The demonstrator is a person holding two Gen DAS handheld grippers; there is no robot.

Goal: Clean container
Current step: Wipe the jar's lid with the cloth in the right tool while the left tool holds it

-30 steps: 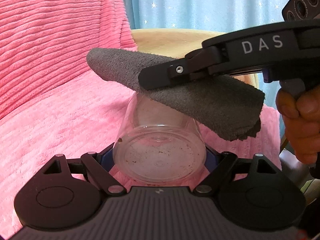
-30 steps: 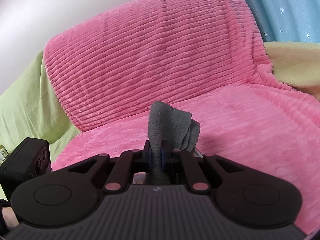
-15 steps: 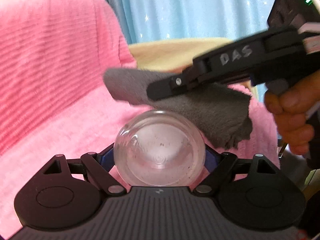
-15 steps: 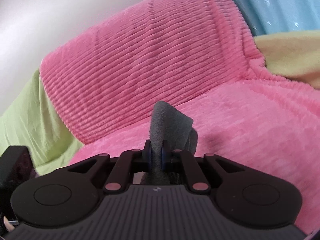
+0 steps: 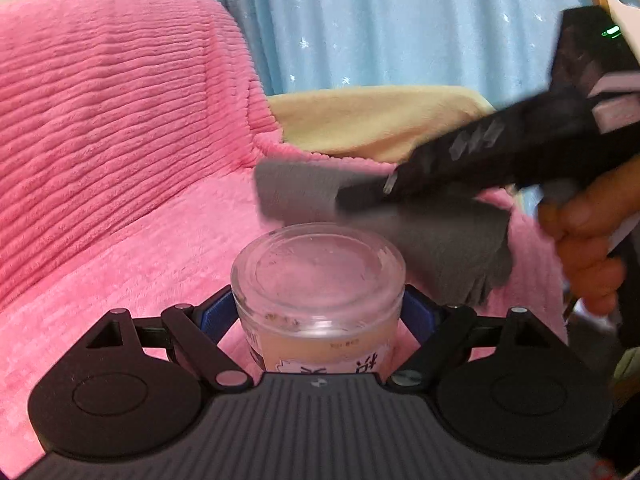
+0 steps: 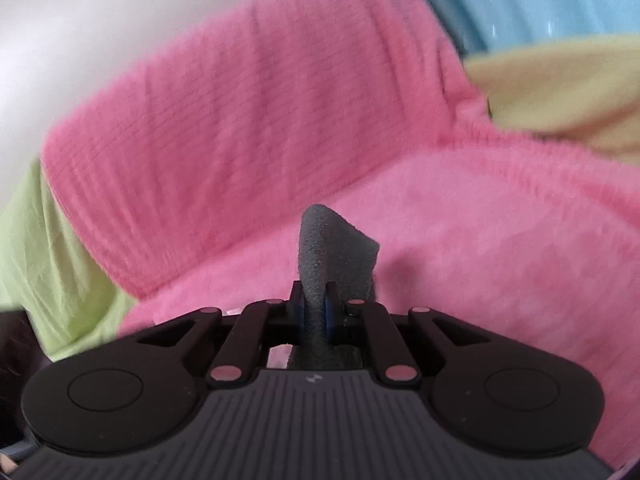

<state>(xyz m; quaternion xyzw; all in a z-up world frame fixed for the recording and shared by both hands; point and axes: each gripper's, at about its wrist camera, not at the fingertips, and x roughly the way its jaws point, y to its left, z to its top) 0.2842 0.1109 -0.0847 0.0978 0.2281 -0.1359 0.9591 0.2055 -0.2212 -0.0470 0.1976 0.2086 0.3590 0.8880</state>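
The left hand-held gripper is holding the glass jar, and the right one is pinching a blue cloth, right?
Not quite. The cloth is grey, not blue; the right wrist view shows it pinched in the right hand-held gripper. The rest is right: the left hand-held gripper does hold the glass jar.

My count from the feeds:
- glass container (image 5: 320,280): one
- grey cloth (image 5: 452,248): one
- grippers: two, the left gripper (image 5: 320,312) and the right gripper (image 6: 316,308)
- hand (image 5: 588,240): one, far right
- pink blanket (image 5: 120,140): one
- yellow blanket (image 5: 372,120): one
- blue curtain (image 5: 400,20): one
- green sheet (image 6: 48,248): one, left
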